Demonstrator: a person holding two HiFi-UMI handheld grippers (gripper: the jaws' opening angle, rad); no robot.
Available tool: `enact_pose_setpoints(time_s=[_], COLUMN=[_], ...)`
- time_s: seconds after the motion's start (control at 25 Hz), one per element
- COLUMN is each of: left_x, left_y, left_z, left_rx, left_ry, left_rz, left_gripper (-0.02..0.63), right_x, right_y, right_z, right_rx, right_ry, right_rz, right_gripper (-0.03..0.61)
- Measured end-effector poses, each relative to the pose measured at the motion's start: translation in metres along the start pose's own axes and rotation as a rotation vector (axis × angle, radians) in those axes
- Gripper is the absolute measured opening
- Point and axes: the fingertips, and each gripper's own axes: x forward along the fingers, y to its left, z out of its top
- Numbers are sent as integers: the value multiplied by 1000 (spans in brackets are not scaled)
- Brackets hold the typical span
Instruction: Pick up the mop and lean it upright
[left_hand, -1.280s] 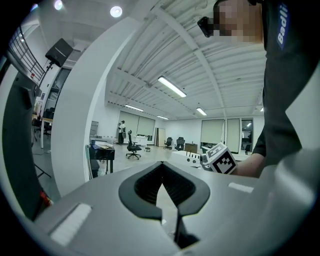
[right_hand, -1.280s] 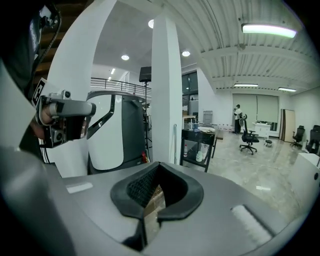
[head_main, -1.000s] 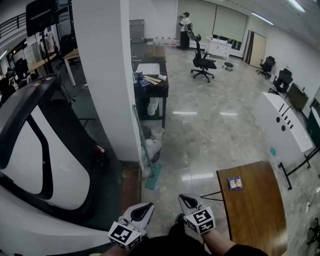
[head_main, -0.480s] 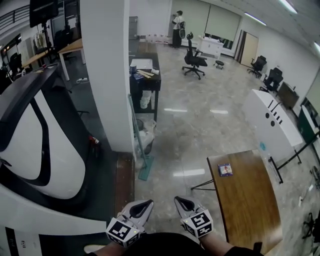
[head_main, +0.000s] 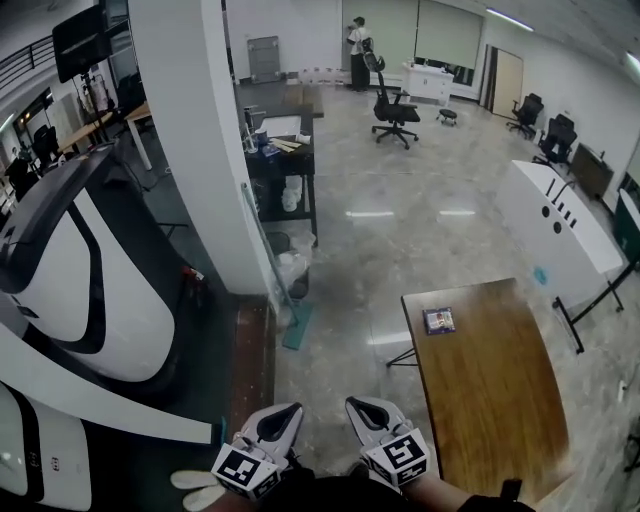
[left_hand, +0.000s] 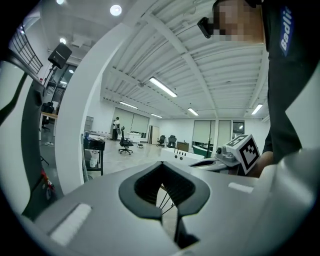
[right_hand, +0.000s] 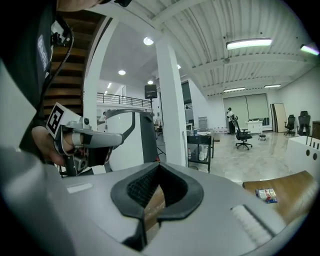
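Note:
The mop (head_main: 270, 262) leans upright against the white pillar (head_main: 195, 150), its thin handle running down to a teal head (head_main: 297, 327) on the floor. Its handle also shows as a thin line beside the pillar in the left gripper view, mop (left_hand: 82, 157). Both grippers are held low and close to the body, well short of the mop. My left gripper (head_main: 292, 409) (left_hand: 163, 163) is shut with nothing in it. The right gripper (head_main: 353, 403) (right_hand: 159, 165) is also shut and empty. Each gripper shows sideways in the other's view.
A wooden table (head_main: 490, 390) with a small packet (head_main: 438, 320) stands right of the grippers. A large white-and-black machine (head_main: 90, 290) fills the left. Behind the pillar is a black cart (head_main: 282, 165). Farther off are a white cabinet (head_main: 555, 235), office chairs (head_main: 392, 105) and a person (head_main: 357, 45).
The whole view has shifted as the person moves: the wooden table now sits nearer and larger at the right. The mop still leans on the pillar. Both grippers stay shut near the body.

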Motion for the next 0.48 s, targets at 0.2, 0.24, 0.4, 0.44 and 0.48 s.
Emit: enact_pose_setpoints(time_s=[0.2, 0.24, 0.4, 0.44, 0.48], left_x=[-9, -11, -19, -22, -24], left_y=[-28, -32, -44, -45, -47], left_z=[9, 12, 19, 19, 20], left_rx=[25, 32, 59, 67, 72], left_ry=[-12, -17, -35, -38, -41], left_rz=[2, -2, -28, -35, -42], left_gripper=[17, 17, 17, 18, 17], right_x=[-31, -35, -45, -46, -46], right_y=[-5, -4, 10, 13, 16], right_z=[15, 20, 30, 30, 30], right_rx=[5, 1, -5, -8, -10], right_ry=[-44, -61, -99, -101, -101], right_rz=[-4, -8, -12, -11, -9], right_gripper=[3, 2, 2, 2, 2])
